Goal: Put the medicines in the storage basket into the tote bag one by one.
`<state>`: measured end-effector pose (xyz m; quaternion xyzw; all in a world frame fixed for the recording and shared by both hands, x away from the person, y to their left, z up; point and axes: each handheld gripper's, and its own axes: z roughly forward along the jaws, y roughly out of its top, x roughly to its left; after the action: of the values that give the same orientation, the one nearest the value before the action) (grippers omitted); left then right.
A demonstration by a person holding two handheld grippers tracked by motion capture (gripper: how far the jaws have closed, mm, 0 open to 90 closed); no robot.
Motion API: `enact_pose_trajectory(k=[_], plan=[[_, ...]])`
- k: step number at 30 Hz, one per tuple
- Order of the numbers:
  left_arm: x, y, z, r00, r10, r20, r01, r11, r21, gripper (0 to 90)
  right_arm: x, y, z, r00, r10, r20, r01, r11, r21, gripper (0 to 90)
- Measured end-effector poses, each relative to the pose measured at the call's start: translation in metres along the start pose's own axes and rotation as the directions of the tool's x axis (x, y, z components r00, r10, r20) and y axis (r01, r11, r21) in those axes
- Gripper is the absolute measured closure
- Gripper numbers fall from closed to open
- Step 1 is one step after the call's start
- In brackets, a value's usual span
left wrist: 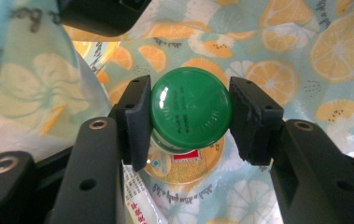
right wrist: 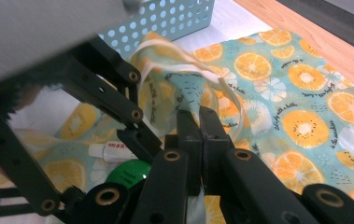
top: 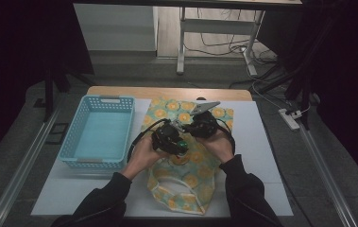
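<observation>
The left gripper (left wrist: 191,116) is clamping its jaws on the green cap of a bottle (left wrist: 191,114), standing upright below it in the mouth of the orange-print bag (top: 191,156). The right gripper (right wrist: 201,135), jaws closed, is pinching the bag's rim just beside, holding the opening up around the bottle.

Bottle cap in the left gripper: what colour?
Green. The cap shows best in the left gripper view, clamped between the left gripper pads.
</observation>
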<state>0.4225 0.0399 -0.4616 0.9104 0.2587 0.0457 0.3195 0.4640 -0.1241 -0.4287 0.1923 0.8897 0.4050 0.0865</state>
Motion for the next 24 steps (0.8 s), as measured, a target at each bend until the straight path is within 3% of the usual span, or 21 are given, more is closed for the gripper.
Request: enact_pose_trajectory(k=[8,14,24], plan=[[0.002,-0.001,0.005,0.9998,-0.018,-0.005,0.018,0.9996,-0.022,51.2,0.0,0.0,-0.001,1.0,0.0,0.0,0.0,1.0,-0.002,89.6],[0.002,-0.001,-0.004,0.9994,-0.034,0.012,0.035,0.9971,-0.068,41.1,0.0,0.0,-0.001,1.0,-0.002,-0.001,0.002,1.0,-0.003,89.5],[-0.009,-0.007,-0.024,0.9959,-0.013,0.089,0.025,0.9908,-0.133,26.8,0.001,0.0,-0.001,1.0,0.0,-0.002,0.0,1.0,-0.004,89.6]])
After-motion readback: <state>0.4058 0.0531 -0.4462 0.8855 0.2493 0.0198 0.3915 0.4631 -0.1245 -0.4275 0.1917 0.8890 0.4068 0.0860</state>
